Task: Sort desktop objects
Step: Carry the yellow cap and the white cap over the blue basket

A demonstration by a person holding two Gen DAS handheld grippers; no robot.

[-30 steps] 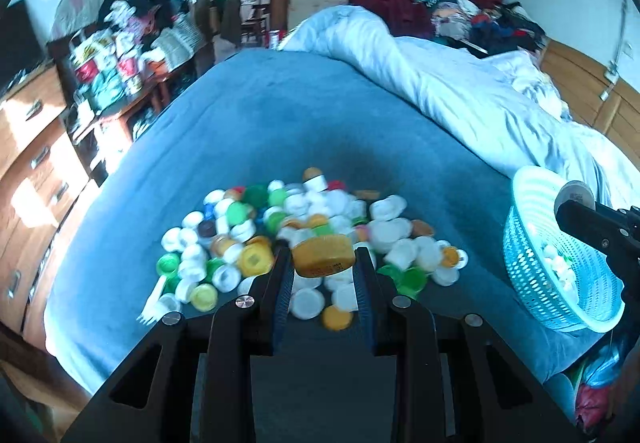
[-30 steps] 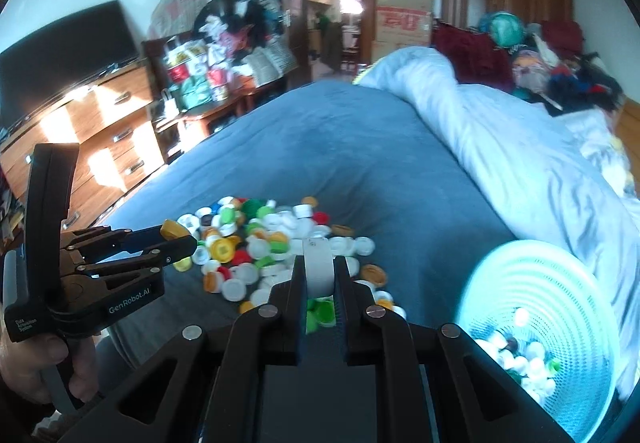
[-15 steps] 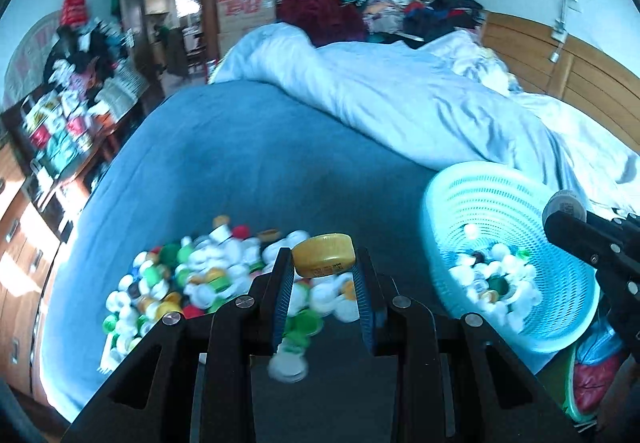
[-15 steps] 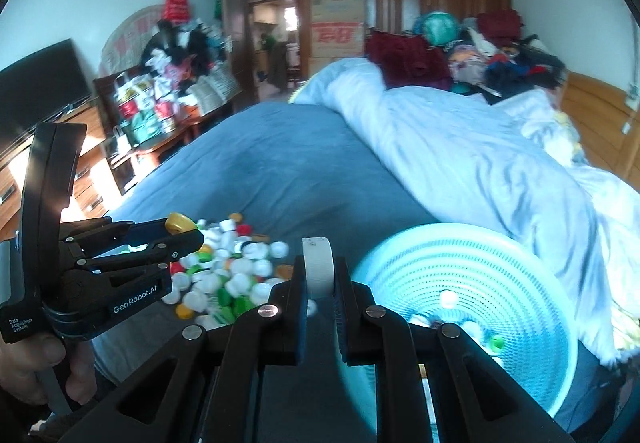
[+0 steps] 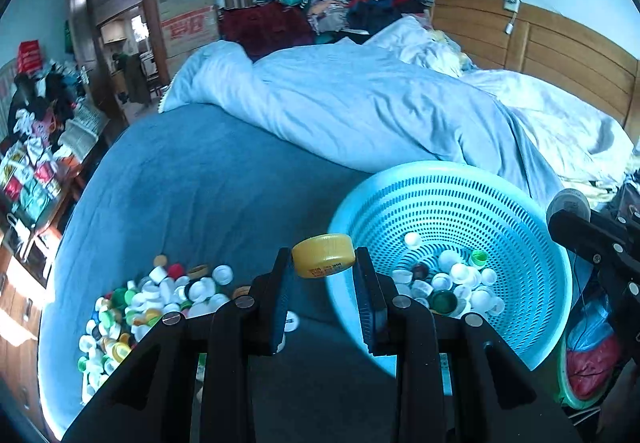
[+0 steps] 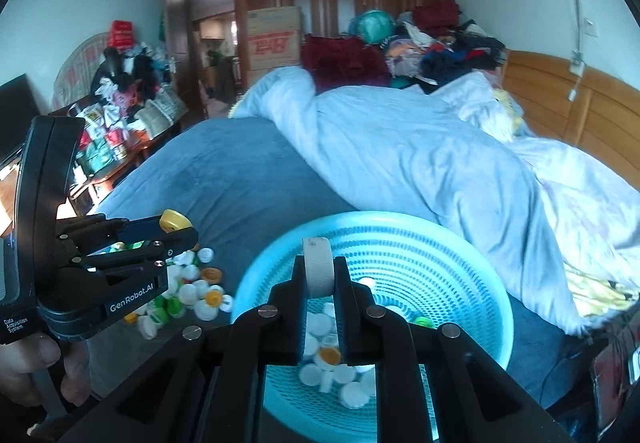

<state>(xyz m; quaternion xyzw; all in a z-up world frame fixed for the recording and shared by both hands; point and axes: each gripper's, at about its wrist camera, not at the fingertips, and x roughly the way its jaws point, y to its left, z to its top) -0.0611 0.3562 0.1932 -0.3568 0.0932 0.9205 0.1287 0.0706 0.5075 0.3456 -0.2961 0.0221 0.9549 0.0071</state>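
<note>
My left gripper (image 5: 323, 263) is shut on a yellow bottle cap (image 5: 323, 256), held lying flat just left of the light blue mesh basket (image 5: 452, 199). In the right wrist view the same left gripper (image 6: 182, 229) shows at the left, over the bed. My right gripper (image 6: 319, 269) is shut on a white ribbed cap (image 6: 318, 268) standing on edge above the basket (image 6: 280, 271). The right gripper's tip (image 5: 562, 217) also shows at the right edge of the left wrist view. Several caps lie in the basket's bottom. A pile of mixed caps (image 5: 156, 295) rests on the blue blanket (image 5: 192, 187).
A pale blue duvet (image 5: 360, 103) is bunched behind the basket. A cluttered wooden dresser (image 5: 28, 179) runs along the bed's left side. Clothes and a cardboard box (image 5: 188, 19) stand at the back. A hand (image 6: 36, 359) grips the left gripper's handle.
Both grippers have swung right from over the cap pile to the basket, each still gripping its cap. The basket now fills the lower middle of both views.
</note>
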